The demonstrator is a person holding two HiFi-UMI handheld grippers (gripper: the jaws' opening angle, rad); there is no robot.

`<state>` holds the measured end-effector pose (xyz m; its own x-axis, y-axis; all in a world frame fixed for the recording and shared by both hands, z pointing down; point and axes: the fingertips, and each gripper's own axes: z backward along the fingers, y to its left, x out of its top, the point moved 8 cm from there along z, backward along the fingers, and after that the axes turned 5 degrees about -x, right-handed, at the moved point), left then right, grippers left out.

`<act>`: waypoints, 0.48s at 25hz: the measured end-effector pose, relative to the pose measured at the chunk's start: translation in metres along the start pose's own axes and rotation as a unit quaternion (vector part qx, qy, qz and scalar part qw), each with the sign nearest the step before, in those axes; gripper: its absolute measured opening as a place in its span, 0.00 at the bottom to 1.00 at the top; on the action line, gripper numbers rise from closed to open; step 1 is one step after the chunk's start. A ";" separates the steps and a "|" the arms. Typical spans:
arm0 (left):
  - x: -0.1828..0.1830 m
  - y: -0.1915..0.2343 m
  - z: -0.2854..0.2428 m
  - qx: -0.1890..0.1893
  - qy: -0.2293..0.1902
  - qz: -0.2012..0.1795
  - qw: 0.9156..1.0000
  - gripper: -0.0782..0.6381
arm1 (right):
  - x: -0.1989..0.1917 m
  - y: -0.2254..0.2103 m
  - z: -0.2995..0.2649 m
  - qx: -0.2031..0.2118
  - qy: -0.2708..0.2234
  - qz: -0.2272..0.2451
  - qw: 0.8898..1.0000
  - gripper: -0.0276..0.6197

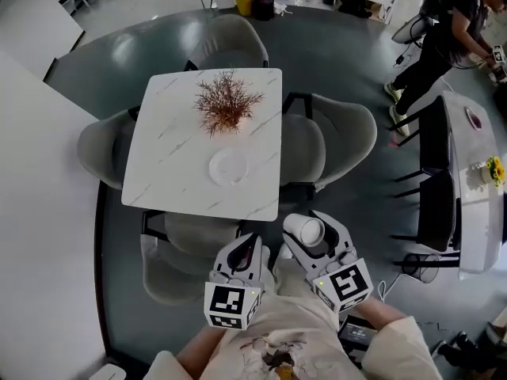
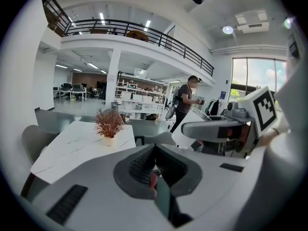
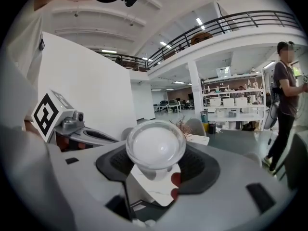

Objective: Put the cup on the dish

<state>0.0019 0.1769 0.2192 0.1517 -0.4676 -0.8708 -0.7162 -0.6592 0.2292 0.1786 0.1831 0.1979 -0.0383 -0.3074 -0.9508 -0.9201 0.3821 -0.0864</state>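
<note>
The right claw is clamped on the cup. Its dark pads press the cup from either side, and one round end of the cup faces the right gripper view. In the head view the whitish, translucent cup sits between the right claw's two grey jaws, held in the air close to the person's body.

The left claw is just beside it, jaws drawn together at the tips with nothing between them. In the head view the left claw points towards the near edge of the surface.

Both claws are short of that white, marble-patterned surface, above a grey chair tucked under its near side. The dish, clear and round, lies on the surface towards its near edge, well apart from the cup. Beyond the dish stands a dried reddish-brown plant in a small pale pot. More grey chairs ring the surface.

Off to the right, a person in dark clothes stands beside another table.
</note>
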 end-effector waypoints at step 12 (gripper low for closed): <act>0.003 0.047 -0.013 0.037 -0.009 0.016 0.999 0.12 | -0.004 -0.002 -0.053 0.013 0.026 0.021 0.999 0.44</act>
<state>-0.0222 0.1362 0.2329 0.1158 -0.4765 -0.8715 -0.7695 -0.5978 0.2246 0.1602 0.1368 0.2174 -0.0986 -0.3357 -0.9368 -0.9064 0.4188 -0.0547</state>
